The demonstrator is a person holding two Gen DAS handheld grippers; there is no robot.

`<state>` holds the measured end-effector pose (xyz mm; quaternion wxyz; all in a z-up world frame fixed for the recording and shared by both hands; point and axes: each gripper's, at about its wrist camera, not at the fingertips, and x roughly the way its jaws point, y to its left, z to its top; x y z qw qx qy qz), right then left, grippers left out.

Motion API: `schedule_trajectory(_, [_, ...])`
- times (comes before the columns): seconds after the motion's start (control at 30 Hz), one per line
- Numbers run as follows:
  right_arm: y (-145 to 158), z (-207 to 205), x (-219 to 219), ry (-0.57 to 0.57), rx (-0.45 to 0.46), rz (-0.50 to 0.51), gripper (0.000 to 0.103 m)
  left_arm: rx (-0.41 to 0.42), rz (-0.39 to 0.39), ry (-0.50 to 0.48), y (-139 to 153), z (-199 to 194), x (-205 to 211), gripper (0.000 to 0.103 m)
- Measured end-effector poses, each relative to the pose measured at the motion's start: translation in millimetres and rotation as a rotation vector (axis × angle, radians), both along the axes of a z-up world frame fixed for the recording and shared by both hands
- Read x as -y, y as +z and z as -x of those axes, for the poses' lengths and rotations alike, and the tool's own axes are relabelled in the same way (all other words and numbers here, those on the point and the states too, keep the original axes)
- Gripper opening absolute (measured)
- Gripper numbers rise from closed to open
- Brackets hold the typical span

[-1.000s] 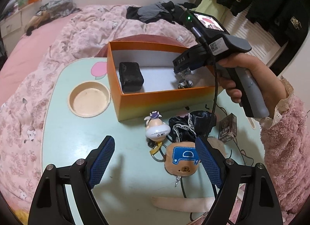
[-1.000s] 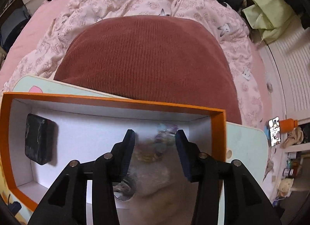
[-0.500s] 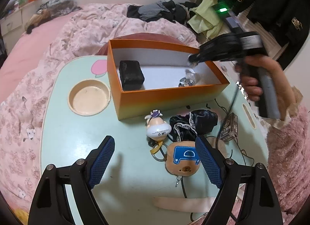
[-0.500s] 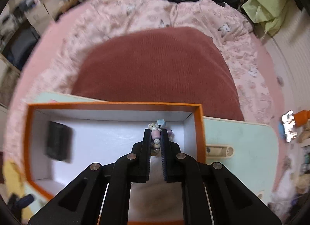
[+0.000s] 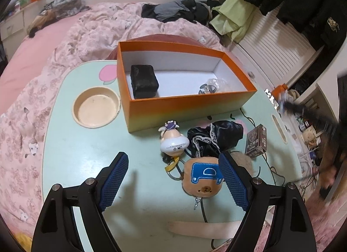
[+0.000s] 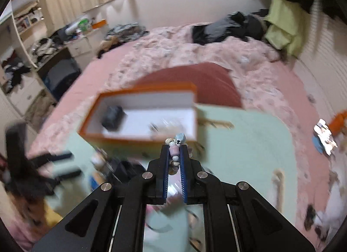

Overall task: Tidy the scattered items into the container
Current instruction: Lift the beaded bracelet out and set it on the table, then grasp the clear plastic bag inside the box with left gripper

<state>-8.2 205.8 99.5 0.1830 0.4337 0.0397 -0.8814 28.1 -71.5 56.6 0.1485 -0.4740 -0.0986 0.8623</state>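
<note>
An orange box stands on the mint-green table, holding a black pouch and a shiny clear item. In front of it lie a white figurine, a black lace cloth, a bear plush keychain and a small brown carton. My left gripper hovers open over the figurine and the bear. My right gripper is shut on a string of pastel beads, raised above the table right of the box; it shows as a dark blur in the left wrist view.
A round beige cup recess sits left of the box. A beige strap and a thin black cable lie near the table's front right. A maroon cushion and a pink quilted bed lie behind.
My right gripper closed on the bead string inside the box, then lifted it out and swung away to the right. The left gripper stayed still and open.
</note>
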Motion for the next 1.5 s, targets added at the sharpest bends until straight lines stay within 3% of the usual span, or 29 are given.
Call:
schedule_trajectory(0.1, [-30.9, -18.0, -8.3, -0.038, 0.019, -0.063, 0.01, 0.011, 0.006, -0.004, -3.6, 2.5, -4.1, 0.085])
schedule_trajectory(0.23, [-62.9, -25.2, -2.1, -0.013, 0.087, -0.002, 0.01, 0.018, 0.012, -0.01, -6.0, 1.9, -7.3, 0.085])
schedule_trajectory(0.4, [-79.5, -17.8, 8.2, 0.019, 0.105, 0.088, 0.015, 0.006, 0.01, -0.008, -2.5, -0.9, -5.9, 0.085])
schedule_trajectory(0.47, [-78.9, -22.9, 6.1, 0.017, 0.076, 0.138, 0.028, 0.002, 0.008, -0.004, -1.3, -1.2, -4.1, 0.085])
schedule_trajectory(0.53, [-72.1, -37.1, -1.7, -0.024, 0.004, 0.197, 0.065, -0.001, 0.006, 0.0, -0.4, -0.9, -3.6, 0.085])
schedule_trajectory(0.6, [-62.8, -54.9, -10.3, -0.035, -0.093, 0.229, 0.081, 0.0, 0.003, 0.003, 0.1, -0.4, -3.2, 0.085])
schedule_trajectory(0.67, [-55.7, -69.1, -16.6, -0.045, -0.168, 0.227, 0.081, 0.0, 0.003, 0.003, 0.4, -0.2, -3.3, 0.085])
schedule_trajectory(0.77, [-55.7, -75.6, -16.1, -0.12, -0.217, 0.105, 0.081, -0.007, -0.002, -0.002, 3.4, 0.0, -4.9, 0.085])
schedule_trajectory(0.83, [-64.3, -73.6, -12.3, -0.126, -0.197, 0.046, 0.081, -0.018, -0.003, -0.009, 8.2, 0.5, -7.8, 0.085])
schedule_trajectory(1.0, [-86.4, -68.6, -9.5, -0.14, -0.116, 0.016, 0.081, -0.072, 0.002, -0.011, 33.8, 11.8, -20.9, 0.085])
schedule_trajectory(1.17, [-98.3, -70.4, -13.5, -0.118, -0.077, 0.024, 0.081, -0.079, -0.014, -0.047, 56.7, 47.2, -47.0, 0.085])
schedule_trajectory(1.33, [-100.6, -75.4, -15.2, -0.116, -0.079, 0.023, 0.081, 0.028, 0.005, -0.102, 54.3, 114.8, -85.2, 0.085])
schedule_trajectory(1.5, [-100.9, -79.8, -15.7, -0.117, -0.082, 0.028, 0.081, 0.14, 0.099, -0.117, 24.1, 159.9, -118.5, 0.069])
